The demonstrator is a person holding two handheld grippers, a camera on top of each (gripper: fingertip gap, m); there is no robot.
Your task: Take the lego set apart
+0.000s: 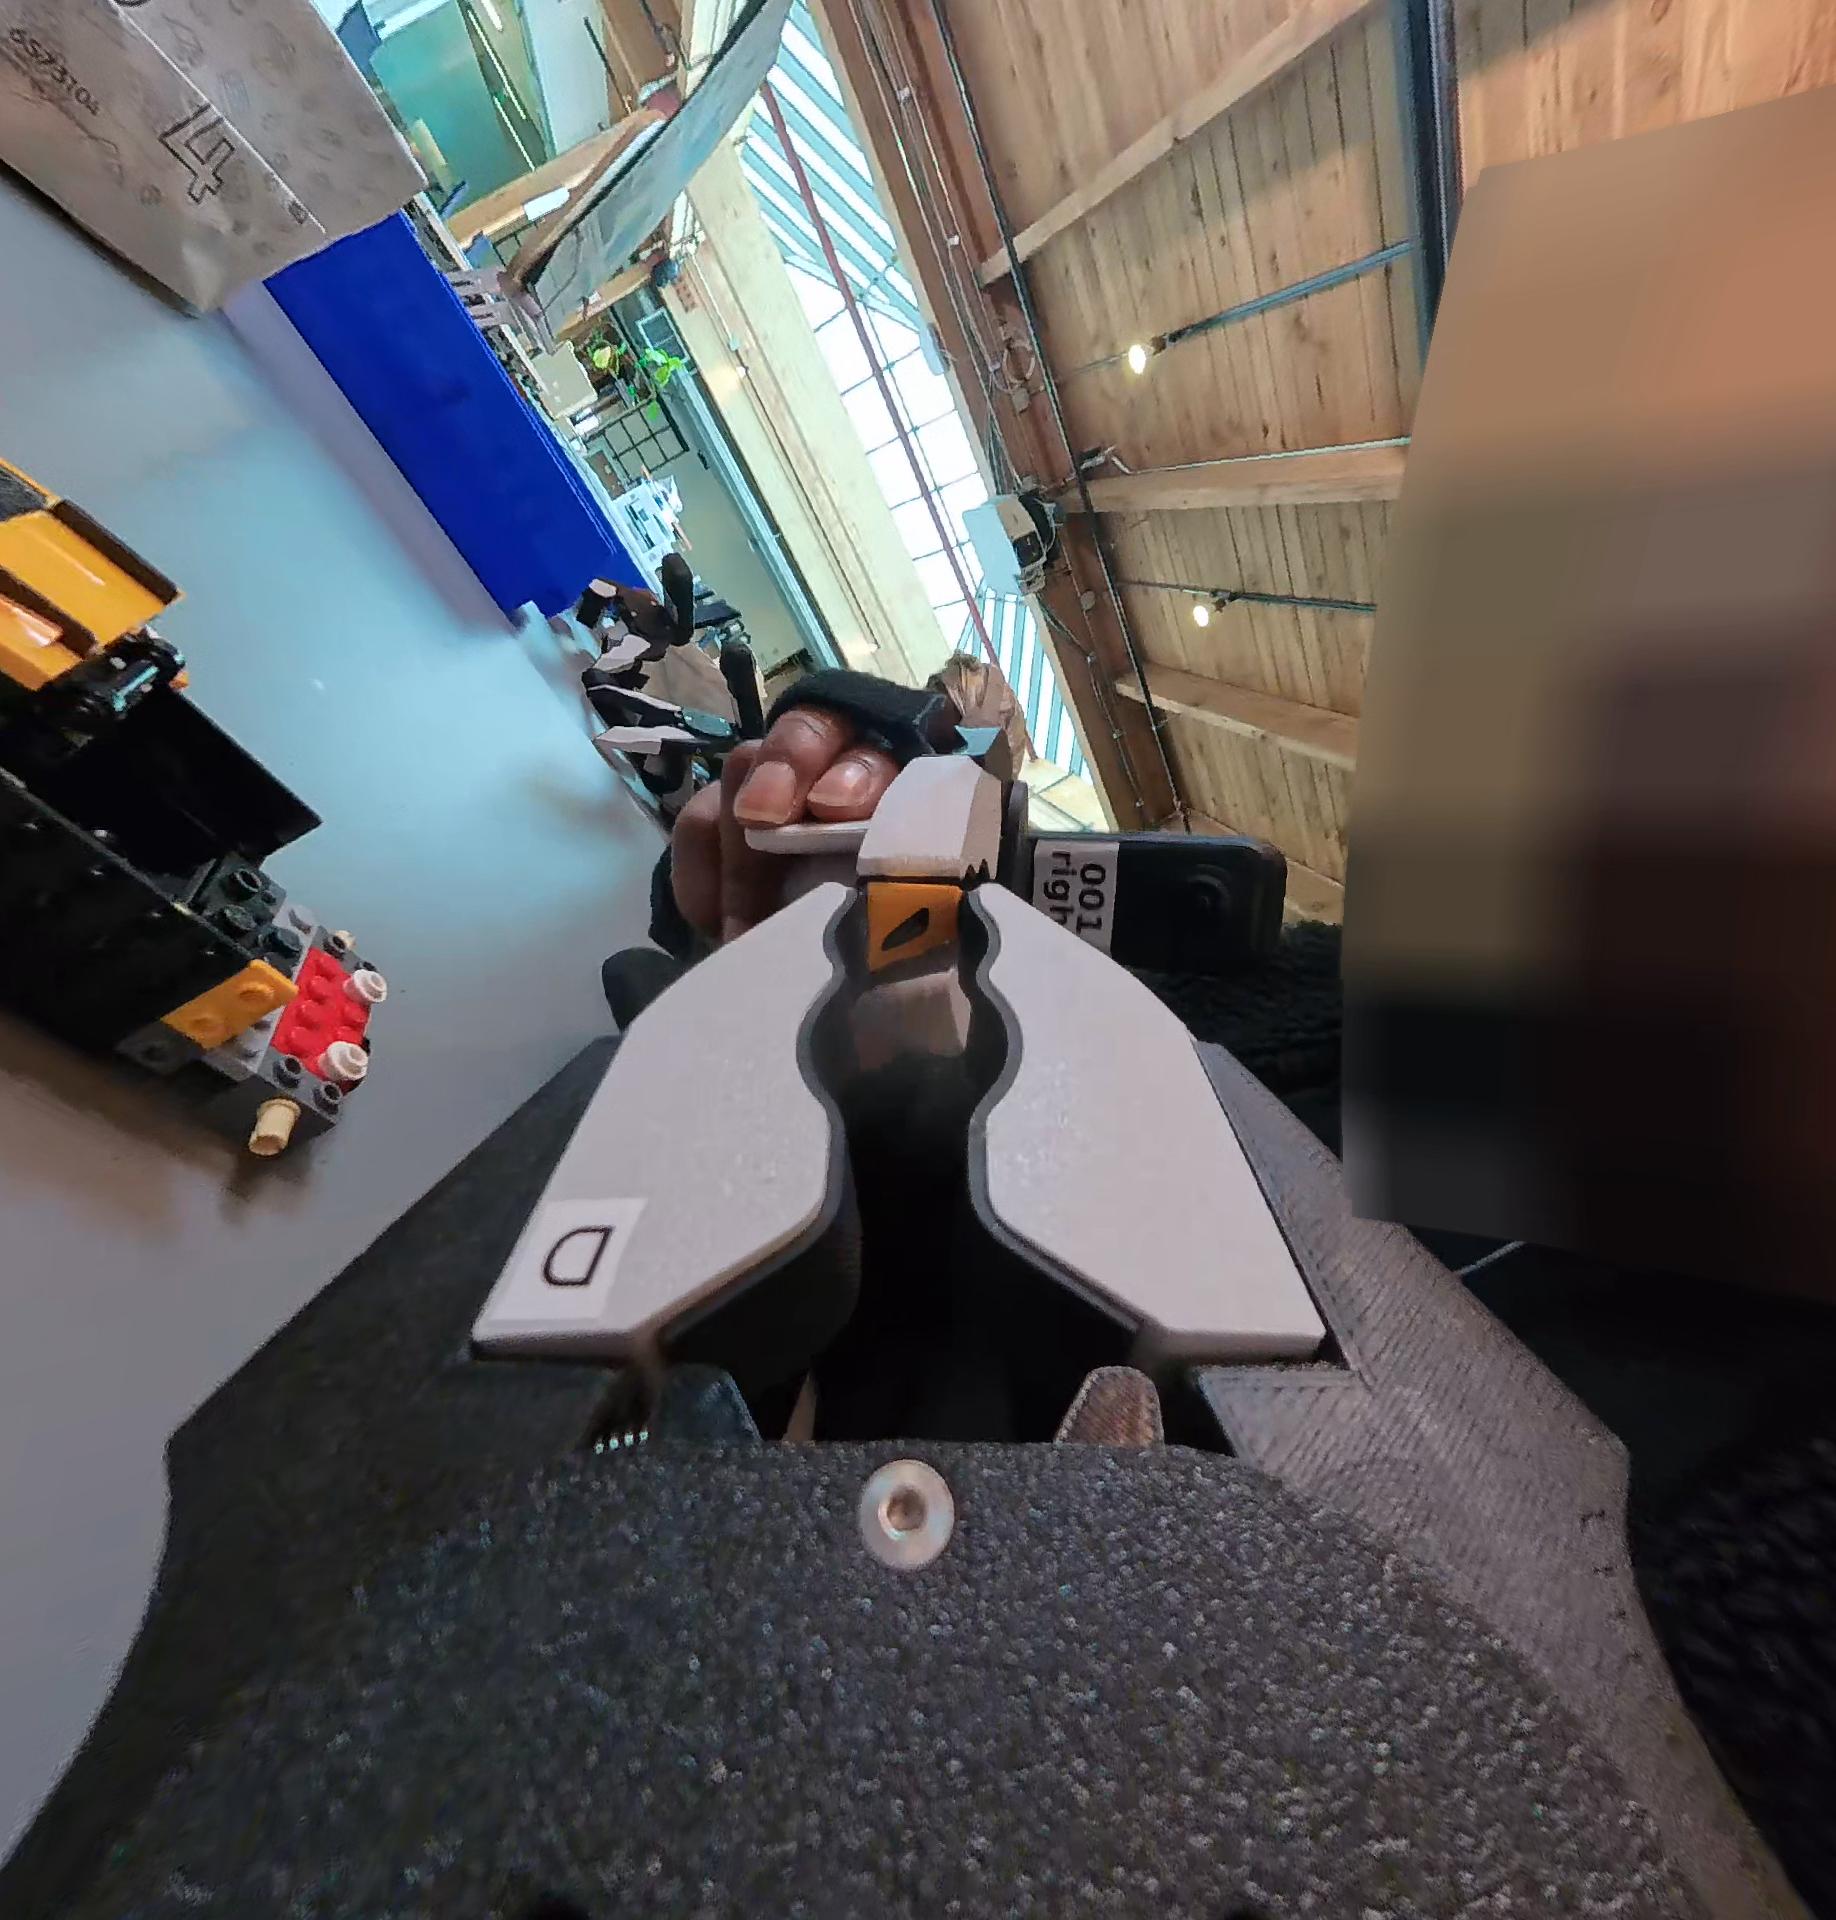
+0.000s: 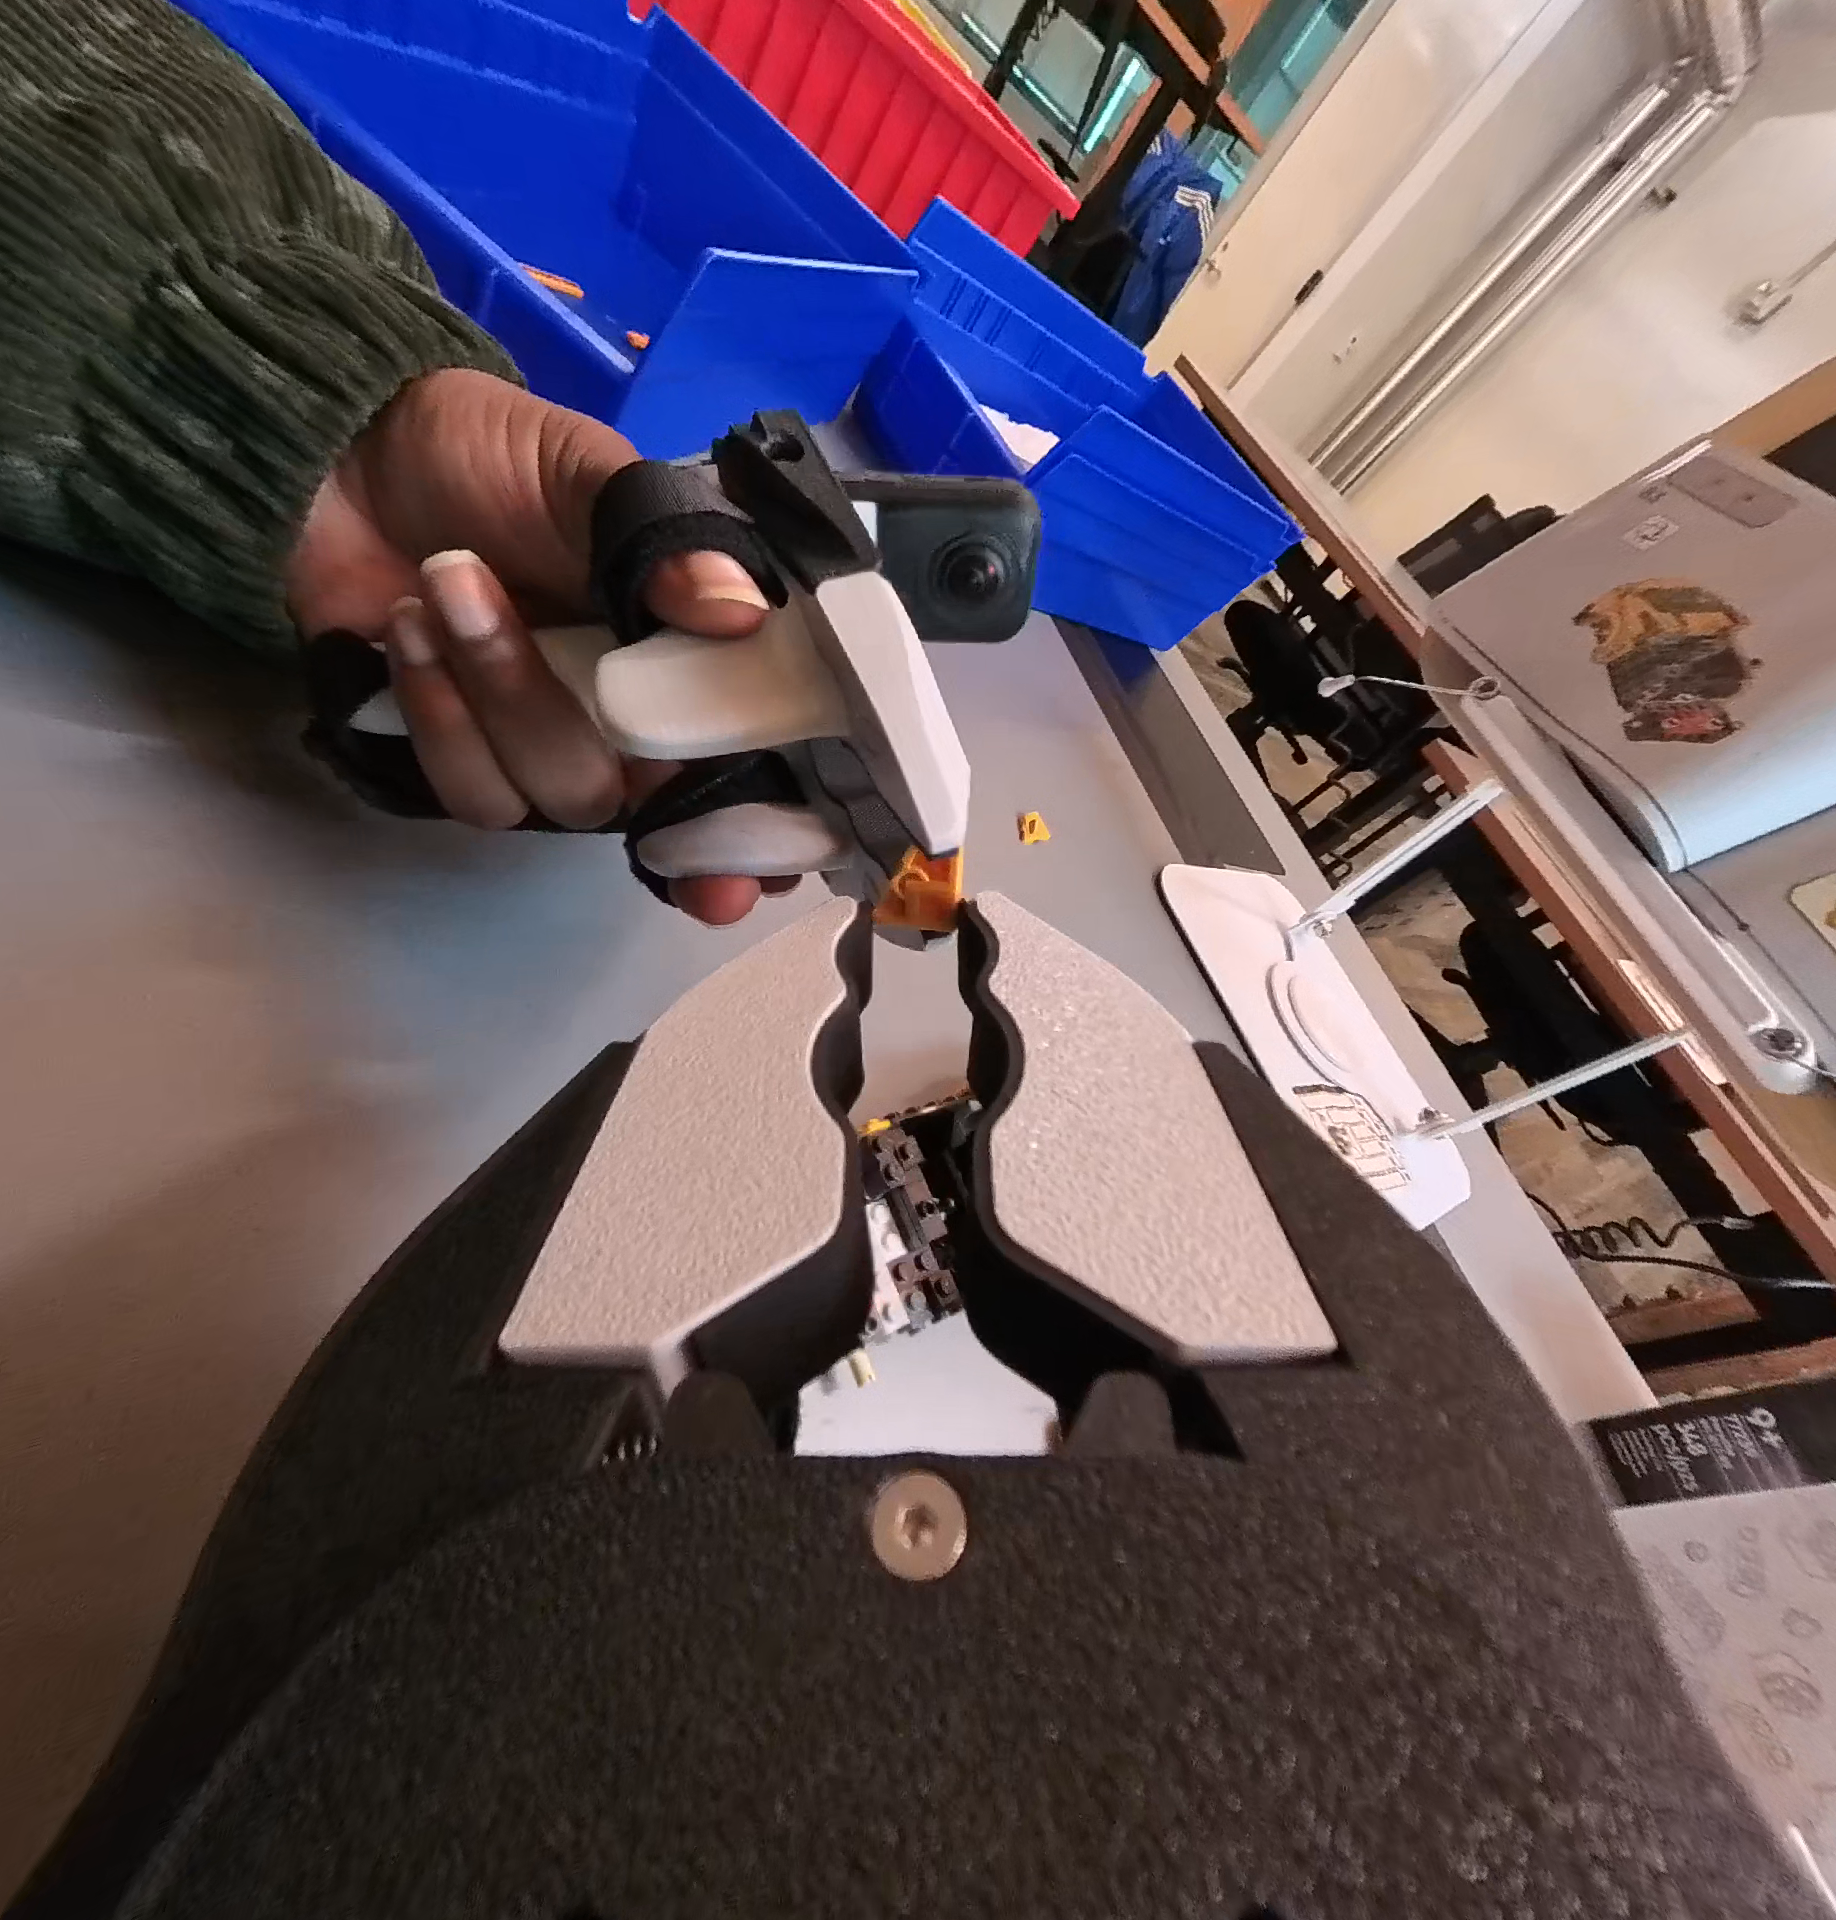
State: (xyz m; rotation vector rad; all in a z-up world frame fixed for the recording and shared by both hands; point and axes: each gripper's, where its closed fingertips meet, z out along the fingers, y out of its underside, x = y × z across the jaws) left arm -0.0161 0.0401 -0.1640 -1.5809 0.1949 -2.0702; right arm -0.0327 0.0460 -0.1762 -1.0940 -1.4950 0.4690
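A small orange lego piece (image 1: 909,928) is pinched between the tips of my left gripper (image 1: 909,914), which is shut on it. My right gripper (image 1: 919,868) meets it head-on from the far side, held by a hand. In the right wrist view my right gripper (image 2: 914,916) is shut on the same orange piece (image 2: 919,896), and my left gripper (image 2: 922,854) clamps it from above. The black and yellow lego set (image 1: 93,831) stands on the grey table (image 1: 394,748) to the left. Part of it shows through the finger gap (image 2: 909,1195).
Blue bins (image 2: 789,260) and a red bin (image 2: 872,104) stand along the table's far side. A loose orange piece (image 2: 1033,828) lies on the table. A white card (image 2: 1298,1039) lies near the right edge. A patterned box (image 1: 166,135) stands by a blue bin (image 1: 446,416). Both grippers' tips are close together, under 4 cm apart.
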